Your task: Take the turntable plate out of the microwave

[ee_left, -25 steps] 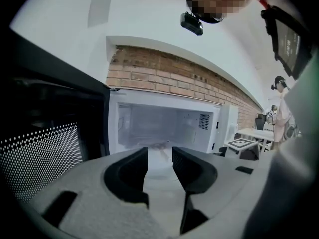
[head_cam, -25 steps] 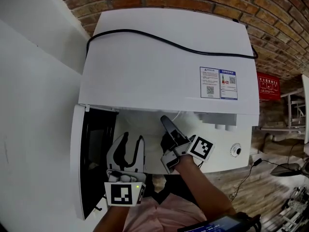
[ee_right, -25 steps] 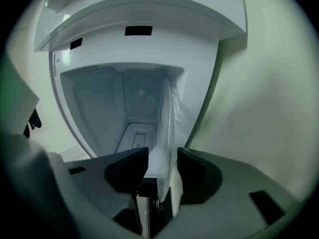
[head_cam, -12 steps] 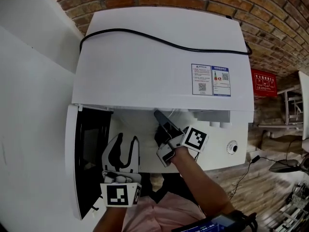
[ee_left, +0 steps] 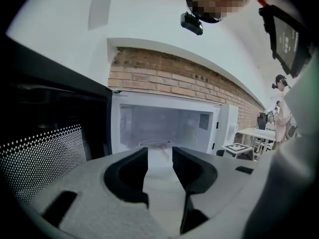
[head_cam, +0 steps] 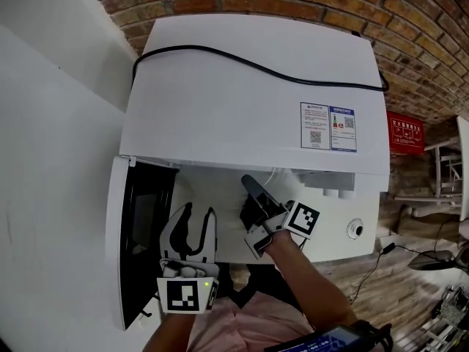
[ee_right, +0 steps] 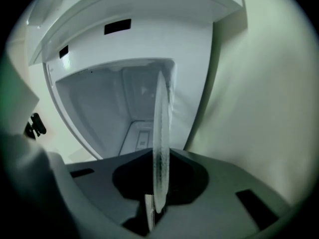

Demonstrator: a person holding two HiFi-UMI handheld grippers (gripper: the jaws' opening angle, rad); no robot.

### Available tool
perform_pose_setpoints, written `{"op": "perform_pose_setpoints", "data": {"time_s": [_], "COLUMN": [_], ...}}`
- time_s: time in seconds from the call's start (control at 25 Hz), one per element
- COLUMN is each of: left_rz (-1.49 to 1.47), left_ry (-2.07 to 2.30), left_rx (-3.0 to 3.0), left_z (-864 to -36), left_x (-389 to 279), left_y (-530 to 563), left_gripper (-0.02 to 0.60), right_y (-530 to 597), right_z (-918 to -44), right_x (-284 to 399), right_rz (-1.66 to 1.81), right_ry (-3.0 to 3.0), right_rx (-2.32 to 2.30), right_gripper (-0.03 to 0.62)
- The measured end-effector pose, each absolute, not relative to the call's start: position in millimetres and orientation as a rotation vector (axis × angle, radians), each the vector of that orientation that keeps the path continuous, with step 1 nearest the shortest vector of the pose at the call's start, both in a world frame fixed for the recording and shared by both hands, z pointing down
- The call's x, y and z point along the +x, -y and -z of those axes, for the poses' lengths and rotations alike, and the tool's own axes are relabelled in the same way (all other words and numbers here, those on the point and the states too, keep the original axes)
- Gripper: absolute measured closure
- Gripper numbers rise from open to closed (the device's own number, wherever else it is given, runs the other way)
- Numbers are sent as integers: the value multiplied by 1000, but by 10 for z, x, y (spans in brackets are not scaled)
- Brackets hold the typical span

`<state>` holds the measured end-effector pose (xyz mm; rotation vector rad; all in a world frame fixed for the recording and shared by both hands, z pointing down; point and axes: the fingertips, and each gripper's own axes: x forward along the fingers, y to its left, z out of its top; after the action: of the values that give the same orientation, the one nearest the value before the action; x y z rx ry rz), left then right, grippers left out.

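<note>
My left gripper (head_cam: 200,215) hangs just outside the open door (head_cam: 116,240), fingers wide with nothing between them. Further in, my right gripper (ee_right: 160,158) has just been closing and pinches the rim of the glass plate (ee_right: 161,108), which sits inside the microwave (head_cam: 249,101).

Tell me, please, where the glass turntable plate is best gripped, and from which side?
Grip its near rim, coming from the open front of the microwave. The turntable plate is thin and lies flat, so one jaw above and one below can pinch its edge. The right gripper has just been closing its jaws, which now press on that edge.
</note>
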<state>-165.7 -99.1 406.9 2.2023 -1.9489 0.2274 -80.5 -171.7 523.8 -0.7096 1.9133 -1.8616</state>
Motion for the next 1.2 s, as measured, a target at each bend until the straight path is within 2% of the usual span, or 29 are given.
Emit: {"op": "perform_pose_setpoints", "data": {"time_s": [0.08,0.2,0.36,0.44,1.2], "left_rz": [-229,-236,-247,-249,-189], "left_ry": [1953,1960,1970,1974,2075], "left_rx": [2199,2195,2184,2184,2163], "left_z": [-4069,-4063,-4063,-4058,-3837], "left_x": [-1667,-1679,-1704,-1697,-1575], "left_y": [995,999,999,1000,743], "left_gripper": [420,420,420,420,420], "right_y": [1768,1829,1827,1823,1453], "right_z": [-5217,-5195,-5277,-5263,-4909], "right_x": [-856,-948,-960,-962,-867], "right_rz": [1866,1892,1905,1894,1888], "right_ry": [-1885,-1853,-1915,-1964,-2085], "right_rx": [-661,-604,-645,-650,-509], "right_gripper": [536,455,542,562,566]}}
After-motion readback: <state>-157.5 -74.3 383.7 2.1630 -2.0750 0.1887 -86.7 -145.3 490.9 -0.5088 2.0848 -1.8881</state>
